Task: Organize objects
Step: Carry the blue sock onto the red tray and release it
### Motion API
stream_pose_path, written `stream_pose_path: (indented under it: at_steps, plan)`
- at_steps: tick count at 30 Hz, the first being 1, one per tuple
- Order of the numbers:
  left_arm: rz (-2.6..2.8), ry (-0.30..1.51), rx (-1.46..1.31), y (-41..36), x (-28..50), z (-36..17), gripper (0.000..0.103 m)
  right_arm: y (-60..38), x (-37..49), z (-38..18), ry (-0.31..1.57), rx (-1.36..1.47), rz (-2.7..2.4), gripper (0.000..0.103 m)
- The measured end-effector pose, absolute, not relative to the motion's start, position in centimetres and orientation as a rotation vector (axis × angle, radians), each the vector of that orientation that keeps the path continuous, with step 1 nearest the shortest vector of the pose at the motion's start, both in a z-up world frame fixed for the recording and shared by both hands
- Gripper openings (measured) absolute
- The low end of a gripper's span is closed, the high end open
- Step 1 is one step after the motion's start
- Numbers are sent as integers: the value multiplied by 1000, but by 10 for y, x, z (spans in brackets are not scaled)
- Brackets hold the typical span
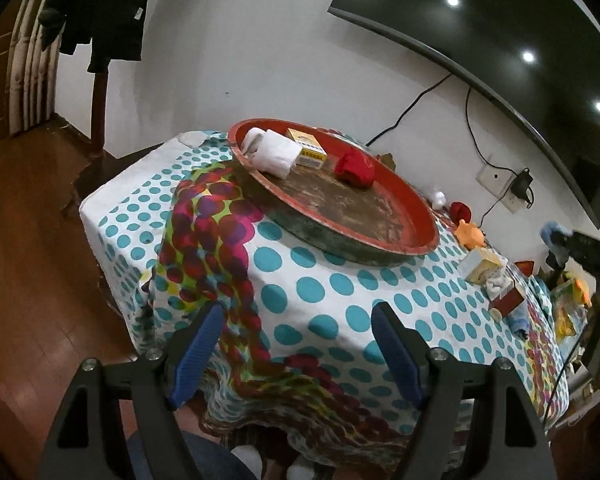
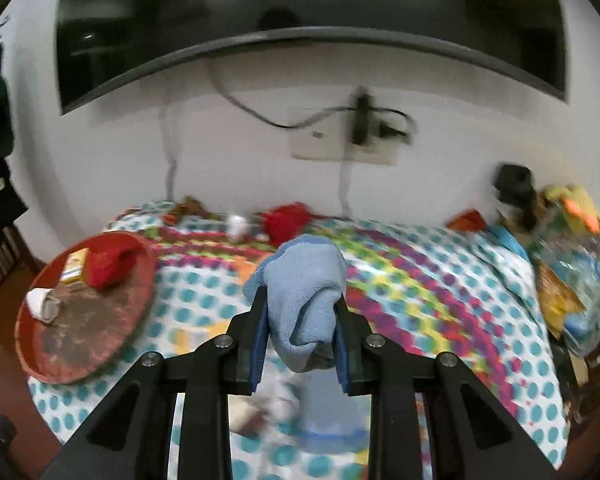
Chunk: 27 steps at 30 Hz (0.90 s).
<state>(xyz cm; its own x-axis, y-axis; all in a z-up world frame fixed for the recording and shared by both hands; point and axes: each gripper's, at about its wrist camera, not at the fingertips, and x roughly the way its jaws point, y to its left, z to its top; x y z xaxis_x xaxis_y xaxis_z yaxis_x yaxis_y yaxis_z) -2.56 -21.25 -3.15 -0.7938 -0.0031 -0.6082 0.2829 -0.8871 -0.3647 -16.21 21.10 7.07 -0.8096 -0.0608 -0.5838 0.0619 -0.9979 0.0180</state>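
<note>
My right gripper (image 2: 300,300) is shut on a light blue cloth (image 2: 306,284) and holds it above the table; the cloth's lower end hangs down between the fingers. A round red tray (image 1: 416,208) stands on the dotted tablecloth (image 1: 308,288); in it lie a white roll (image 1: 274,152), a yellow box (image 1: 306,146) and a red cloth (image 1: 354,168). In the right wrist view the same tray (image 2: 140,280) is at the left. My left gripper (image 1: 298,316) is open above the table's near edge, nothing between its blue pads.
Loose items lie right of the tray: an orange pig toy (image 1: 470,234), a red cloth (image 1: 460,211), a pale box (image 1: 482,266) and a red box (image 1: 508,302). A TV (image 2: 300,8) and a wall socket with cables (image 2: 364,128) sit behind. Clutter (image 2: 572,248) fills the table's right end.
</note>
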Motion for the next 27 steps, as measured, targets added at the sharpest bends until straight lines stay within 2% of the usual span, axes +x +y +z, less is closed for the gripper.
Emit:
stream_pose_path:
  at_steps: [12,27]
  plan:
    - [-2716,728,915,-223,-25,-35,79,66,-183,68,180,904,-2725,26]
    - [-2644,834,908,-239,-25,-42,79,-69,-156,5,279,982,-2385,26]
